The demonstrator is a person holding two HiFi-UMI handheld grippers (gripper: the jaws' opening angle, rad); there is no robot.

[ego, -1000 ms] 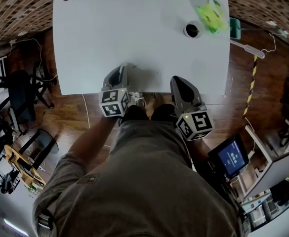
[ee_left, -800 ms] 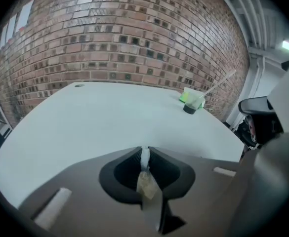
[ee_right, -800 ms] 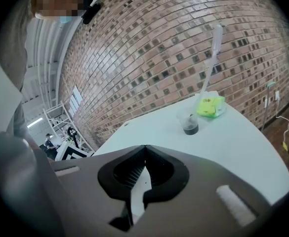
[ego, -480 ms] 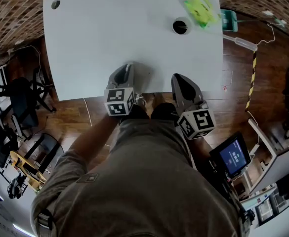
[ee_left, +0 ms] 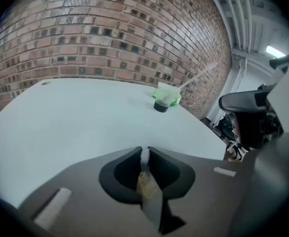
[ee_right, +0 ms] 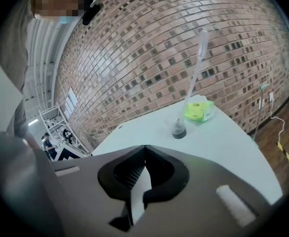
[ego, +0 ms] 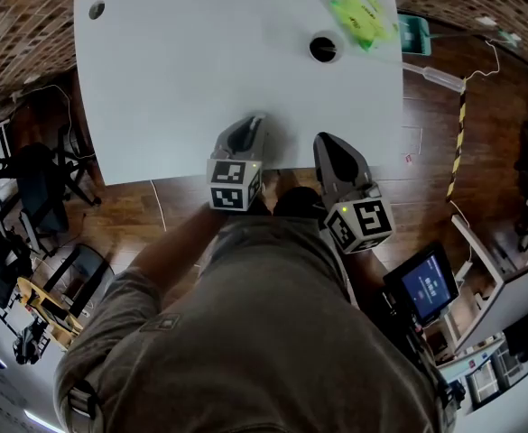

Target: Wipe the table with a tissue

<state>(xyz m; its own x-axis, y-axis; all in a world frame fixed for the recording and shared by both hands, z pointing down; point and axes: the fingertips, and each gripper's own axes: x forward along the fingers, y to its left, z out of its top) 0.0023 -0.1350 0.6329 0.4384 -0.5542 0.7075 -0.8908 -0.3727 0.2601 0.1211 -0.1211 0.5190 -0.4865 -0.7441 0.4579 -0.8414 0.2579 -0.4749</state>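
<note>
Head view puts the green tissue packet (ego: pixel 363 14) at the far right corner of the white counter (ego: pixel 200 61), well apart from both grippers, which hover over the near edge. The left gripper (ego: pixel 253 121) sits near the middle of that edge and the right gripper (ego: pixel 323 141) just to its right, so the right one is the nearer of the two and the packet lies almost straight ahead of it, a little to its right. From the left gripper the packet lies ahead and clearly off to the right, a diagonal reach across the counter.

A dark cup (ego: pixel 324 49) stands just beside the packet on its near-left side. In the right gripper view the cup (ee_right: pixel 178 129) is in front of and slightly left of the packet (ee_right: pixel 199 110); in the left gripper view it nearly covers the packet's lower edge. The packet's long axis seems to run roughly away from the person, slightly slanted.

Both grippers are clenched with nothing between the jaws: the left gripper view and the right gripper view each show the two jaws pressed together at the tip. My judgement is that the reach suits the right gripper, coming in from the packet's right to stay clear of the cup
</note>
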